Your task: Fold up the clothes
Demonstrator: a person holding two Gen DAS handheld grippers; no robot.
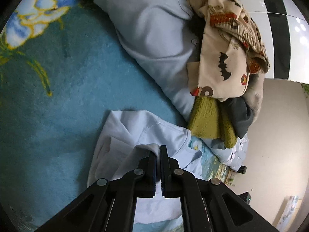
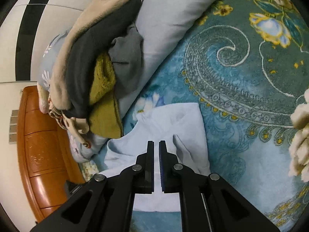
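Note:
A light blue garment [image 1: 123, 135] lies crumpled on the blue patterned carpet. My left gripper [image 1: 158, 148] is shut on a fold of it, and cloth bunches over the left fingertip [image 1: 152, 152]. In the right wrist view the same garment [image 2: 173, 119] lies flatter, with a folded flap beside the fingers. My right gripper [image 2: 156, 144] hovers over its middle with the fingers almost together. I see no cloth bunched between them.
A pile of clothes rests on a pale blue pillow [image 1: 154, 31]: a cream bat-print piece [image 1: 222, 65], an olive towel [image 1: 208, 119] and a dark grey garment [image 2: 83, 61]. An orange wooden cabinet [image 2: 40, 145] stands left. A cream fluffy item [image 2: 301, 135] lies right.

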